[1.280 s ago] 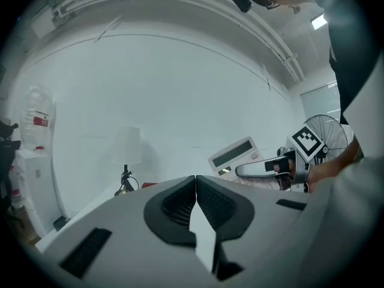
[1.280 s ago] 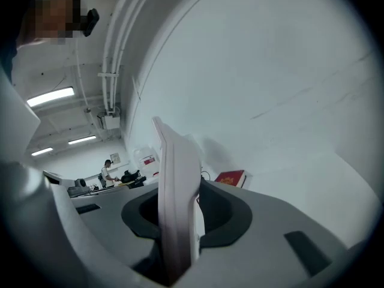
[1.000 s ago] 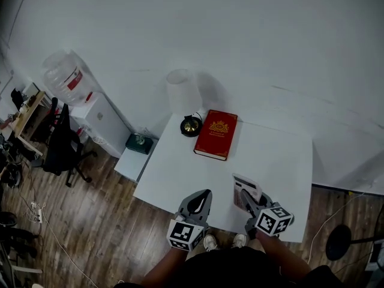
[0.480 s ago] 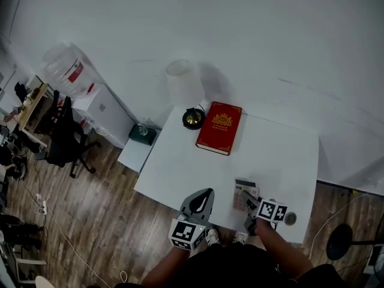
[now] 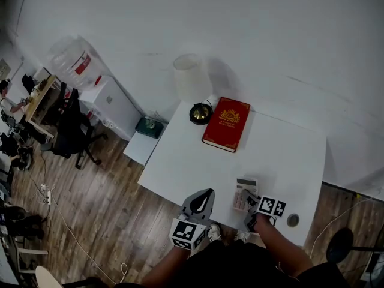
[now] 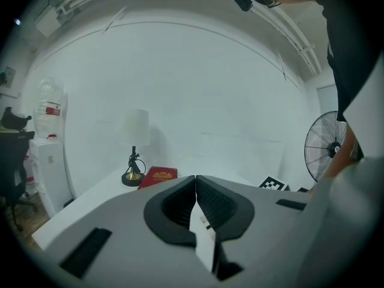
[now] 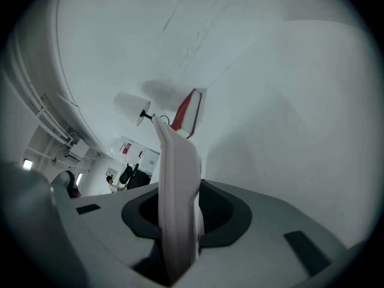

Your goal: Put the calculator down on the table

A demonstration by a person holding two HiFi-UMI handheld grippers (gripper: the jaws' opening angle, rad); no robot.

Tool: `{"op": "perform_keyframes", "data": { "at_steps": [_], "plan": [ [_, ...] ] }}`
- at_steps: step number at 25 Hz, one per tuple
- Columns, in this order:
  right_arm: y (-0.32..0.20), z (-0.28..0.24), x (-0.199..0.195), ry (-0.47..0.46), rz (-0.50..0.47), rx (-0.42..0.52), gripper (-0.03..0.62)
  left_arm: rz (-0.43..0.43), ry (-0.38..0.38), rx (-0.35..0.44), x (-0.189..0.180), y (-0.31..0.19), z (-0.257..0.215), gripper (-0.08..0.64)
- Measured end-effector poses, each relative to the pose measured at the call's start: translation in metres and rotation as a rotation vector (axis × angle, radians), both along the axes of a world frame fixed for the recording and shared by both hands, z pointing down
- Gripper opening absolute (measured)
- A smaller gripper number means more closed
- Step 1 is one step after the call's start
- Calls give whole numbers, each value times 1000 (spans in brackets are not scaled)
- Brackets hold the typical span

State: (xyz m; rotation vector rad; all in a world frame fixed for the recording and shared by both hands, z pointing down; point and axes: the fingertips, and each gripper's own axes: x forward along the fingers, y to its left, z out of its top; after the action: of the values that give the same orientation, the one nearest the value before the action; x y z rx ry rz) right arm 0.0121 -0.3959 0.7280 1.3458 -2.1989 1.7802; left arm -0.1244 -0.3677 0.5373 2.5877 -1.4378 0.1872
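The calculator (image 5: 245, 194) is a pale slab with a dark display strip, low over the white table (image 5: 282, 161) near its front edge. My right gripper (image 5: 253, 204) is shut on its near end. In the right gripper view the calculator (image 7: 177, 161) stands edge-on between the pads and points toward the red book (image 7: 189, 110). Whether it touches the tabletop I cannot tell. My left gripper (image 5: 203, 201) hovers off the table's front edge, left of the calculator. In the left gripper view its jaws (image 6: 195, 182) meet with nothing in them.
A red book (image 5: 227, 123) and a white-shaded lamp (image 5: 193, 83) with a dark base stand at the table's far left. A small round object (image 5: 293, 220) lies at the front right corner. A water dispenser (image 5: 75, 65), an office chair (image 5: 72, 134) and a low stand (image 5: 147, 138) are at the left.
My right gripper has come down toward the table with the calculator, which has rolled from tilted up to nearly flat. The left gripper has sunk slightly.
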Motion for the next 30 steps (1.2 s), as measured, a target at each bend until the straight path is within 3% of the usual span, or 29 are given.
{"op": "perform_keyframes", "data": {
  "at_steps": [6,10,16,21,24,30],
  "plan": [
    [-6,8,2,-8,-1,-7,135,32,-59,28,8,6,-2,21],
    [-8,15,7,40,2,-18,146,30,-79,23,9,5,3,20],
    [-5,23,18,252,-51,-13,221,50,-88,42,14,8,-4,20],
    [-7,24,35,479,-78,38,335,49,-86,37,14,11,-3,20],
    [-6,26,44,546,-89,48,367,54,-74,35,16,11,-2,21],
    [-10,13,51,622,-108,108,356,66,-54,34,19,10,-6,20]
  ]
}}
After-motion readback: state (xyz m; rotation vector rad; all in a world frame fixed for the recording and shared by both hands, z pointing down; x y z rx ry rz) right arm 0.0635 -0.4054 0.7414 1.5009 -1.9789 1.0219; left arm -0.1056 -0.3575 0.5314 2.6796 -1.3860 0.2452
